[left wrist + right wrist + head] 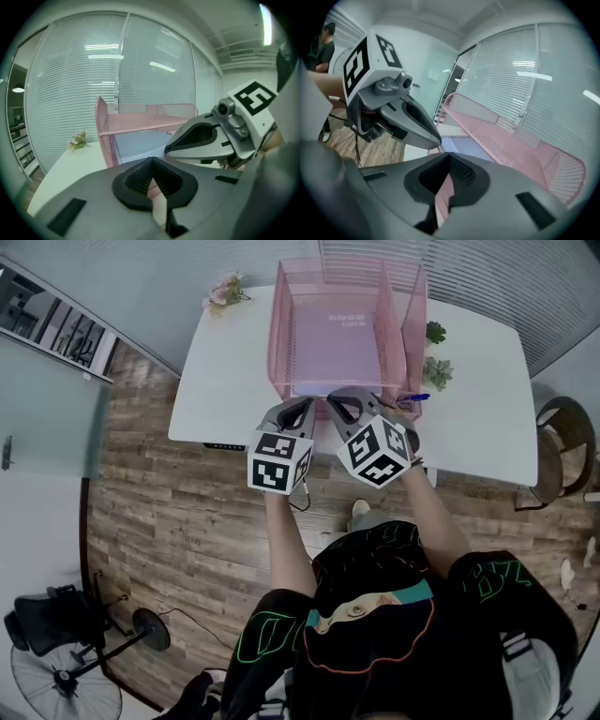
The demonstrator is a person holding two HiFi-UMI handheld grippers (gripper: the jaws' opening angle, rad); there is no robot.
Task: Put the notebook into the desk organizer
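Note:
A pink mesh desk organizer (403,324) stands at the back middle of the white table (225,381). A pale lavender notebook (333,338) lies flat in its lower tray. Both grippers hover side by side just in front of the tray's open edge. My left gripper (309,401) is shut with nothing between its jaws. My right gripper (330,395) is also shut and holds nothing. In the left gripper view the organizer (140,123) and notebook (140,143) lie ahead of the closed left gripper (151,161). In the right gripper view the organizer (501,140) runs past the closed right gripper (449,157).
A small flower bunch (225,292) lies at the table's far left corner. Two little green plants (437,371) stand to the right of the organizer, with a blue pen (412,397) near its front right. A chair (562,442) stands to the right, a fan (66,681) on the floor at the left.

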